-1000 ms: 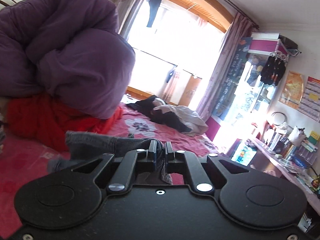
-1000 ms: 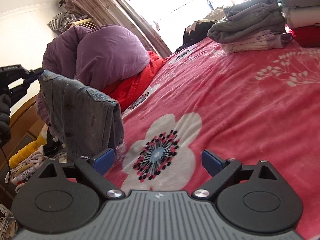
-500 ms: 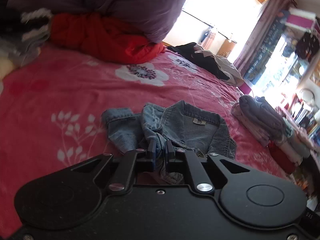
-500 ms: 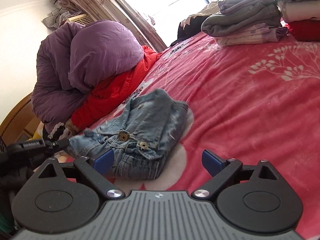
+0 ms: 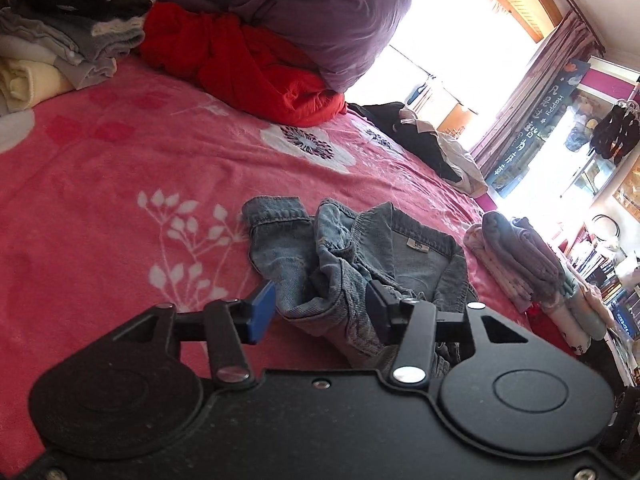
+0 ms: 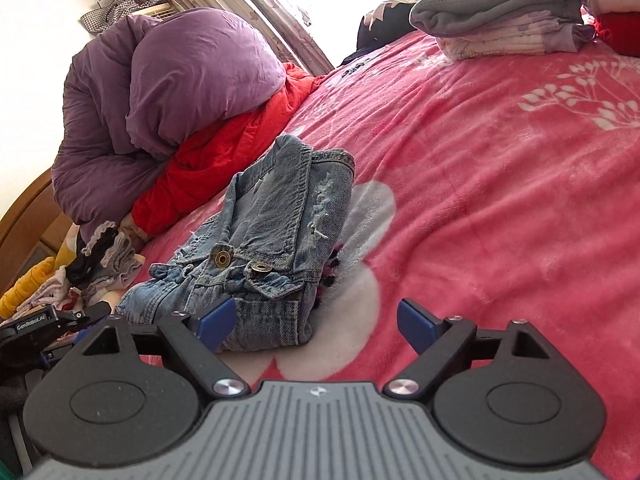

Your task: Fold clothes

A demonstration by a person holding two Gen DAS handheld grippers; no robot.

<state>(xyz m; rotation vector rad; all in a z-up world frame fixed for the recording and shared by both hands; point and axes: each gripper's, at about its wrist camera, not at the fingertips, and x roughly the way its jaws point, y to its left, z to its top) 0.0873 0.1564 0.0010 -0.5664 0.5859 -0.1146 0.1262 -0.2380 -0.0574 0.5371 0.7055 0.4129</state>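
Observation:
A crumpled blue denim jacket (image 5: 360, 256) lies on the pink flowered bedspread (image 5: 120, 184), collar and label facing up. My left gripper (image 5: 320, 310) is open just over its near hem, and a fold of denim rises between the blue pads without being pinched. In the right wrist view the same jacket (image 6: 272, 236) shows its brass buttons. My right gripper (image 6: 316, 320) stands open beside it, the left pad near the hem, nothing held. The left gripper's black body (image 6: 44, 322) shows at the far left edge there.
A purple duvet (image 6: 176, 84) rests on a red garment (image 6: 224, 140) at the head of the bed. Folded clothes are stacked (image 6: 512, 8) at the far side. Loose garments (image 5: 60, 36) pile up by the headboard. A dark and white heap (image 5: 432, 148) lies by the window.
The left gripper lowered the denim jacket from mid-air onto the bed, then opened and let it go. The right gripper stayed open and moved closer to the jacket.

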